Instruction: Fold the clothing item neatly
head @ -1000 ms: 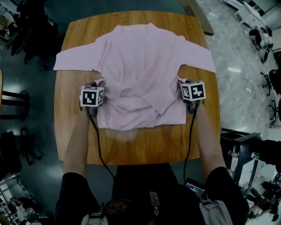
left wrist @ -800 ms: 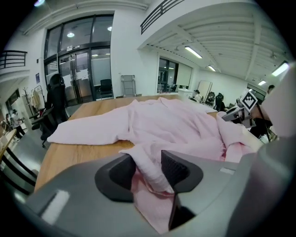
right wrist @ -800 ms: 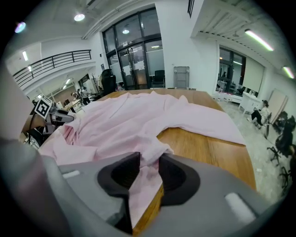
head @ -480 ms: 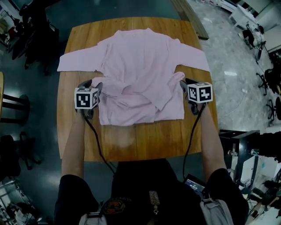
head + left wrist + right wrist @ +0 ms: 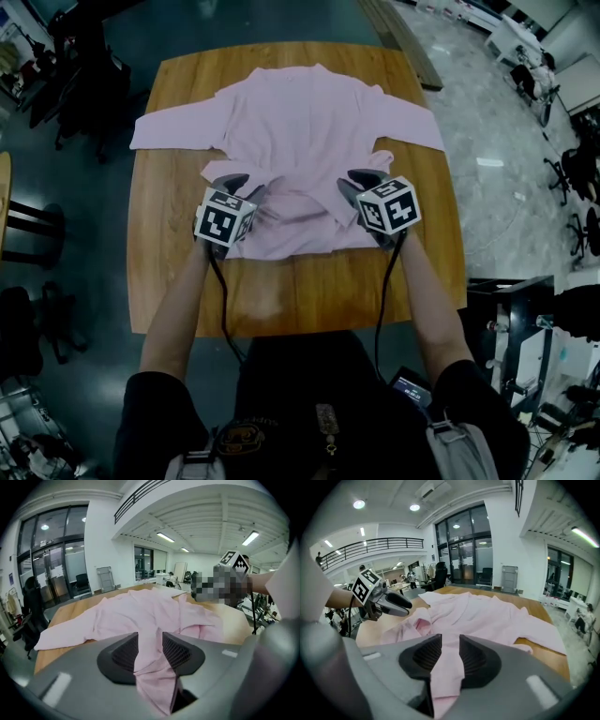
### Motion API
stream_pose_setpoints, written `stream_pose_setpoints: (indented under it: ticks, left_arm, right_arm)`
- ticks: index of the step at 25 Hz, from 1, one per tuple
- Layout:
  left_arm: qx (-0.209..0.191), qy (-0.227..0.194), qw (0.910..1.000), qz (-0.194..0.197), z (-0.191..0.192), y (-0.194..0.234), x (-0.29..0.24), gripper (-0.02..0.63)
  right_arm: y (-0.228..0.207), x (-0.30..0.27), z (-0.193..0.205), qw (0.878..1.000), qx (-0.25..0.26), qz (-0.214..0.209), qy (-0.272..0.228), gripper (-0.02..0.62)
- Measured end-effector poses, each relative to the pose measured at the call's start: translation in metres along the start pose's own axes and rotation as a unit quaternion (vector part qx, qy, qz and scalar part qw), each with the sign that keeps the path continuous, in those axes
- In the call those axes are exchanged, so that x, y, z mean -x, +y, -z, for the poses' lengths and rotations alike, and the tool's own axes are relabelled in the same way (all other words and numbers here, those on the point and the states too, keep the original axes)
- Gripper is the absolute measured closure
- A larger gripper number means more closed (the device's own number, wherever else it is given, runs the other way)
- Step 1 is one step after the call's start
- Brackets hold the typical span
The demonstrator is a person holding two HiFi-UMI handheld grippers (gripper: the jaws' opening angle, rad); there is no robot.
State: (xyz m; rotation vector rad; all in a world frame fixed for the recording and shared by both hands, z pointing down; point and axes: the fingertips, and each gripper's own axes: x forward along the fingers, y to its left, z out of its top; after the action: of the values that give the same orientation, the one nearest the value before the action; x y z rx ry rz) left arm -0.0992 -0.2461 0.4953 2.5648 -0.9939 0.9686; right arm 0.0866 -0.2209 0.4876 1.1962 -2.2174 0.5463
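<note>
A pink long-sleeved shirt [image 5: 300,122] lies spread on the wooden table [image 5: 169,281], sleeves out to both sides and its lower part bunched in folds. My left gripper [image 5: 234,183] hovers over the lower left of the shirt. In the left gripper view its jaws have just been closing, and a fold of shirt [image 5: 147,667] fills the gap between the pads. My right gripper [image 5: 361,178] is over the lower right. In the right gripper view a strip of shirt [image 5: 445,677] is pinched between its pads.
A wooden plank [image 5: 403,42] lies on the floor past the table's far right corner. A stool [image 5: 28,220] stands to the left and office chairs [image 5: 572,173] to the right. Bare tabletop [image 5: 309,291] lies between the shirt hem and the near edge.
Both grippers have come in from the shirt's outer side edges to over its lower part and have risen. The shirt's lower sides are drawn inward with them.
</note>
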Motion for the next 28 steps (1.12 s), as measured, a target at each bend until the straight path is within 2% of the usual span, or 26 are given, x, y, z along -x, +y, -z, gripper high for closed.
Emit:
stream_pose_setpoints:
  ticks: [7, 11, 15, 19, 25, 26, 28]
  left_arm:
    - [-0.084, 0.035, 0.9938, 0.064, 0.004, -0.052, -0.018, 0.442]
    - [-0.102, 0.065, 0.9891, 0.083, 0.016, -0.059, -0.029, 0.440]
    - [-0.107, 0.089, 0.9862, 0.090, 0.027, -0.057, -0.040, 0.440]
    - [-0.110, 0.101, 0.9844, 0.093, 0.032, -0.053, -0.046, 0.437]
    - [-0.124, 0.127, 0.9789, 0.103, 0.037, -0.054, -0.054, 0.439]
    - [-0.129, 0.131, 0.9777, 0.102, 0.038, -0.053, -0.055, 0.446]
    - [-0.136, 0.134, 0.9772, 0.093, 0.038, -0.050, -0.057, 0.539]
  right_arm:
    - [0.089, -0.029, 0.013, 0.992, 0.073, -0.095, 0.041, 0.488]
    - [0.115, -0.040, 0.042, 0.981, 0.104, -0.134, 0.096, 0.492]
    - [0.099, -0.051, 0.061, 0.979, 0.114, -0.106, 0.131, 0.492]
    - [0.074, -0.055, 0.054, 0.984, 0.108, -0.074, 0.118, 0.488]
    - [0.056, -0.061, 0.043, 0.984, 0.128, -0.062, 0.107, 0.476]
    - [0.060, -0.061, 0.040, 0.983, 0.135, -0.069, 0.103, 0.476]
    - [0.072, -0.060, 0.033, 0.979, 0.152, -0.092, 0.099, 0.476]
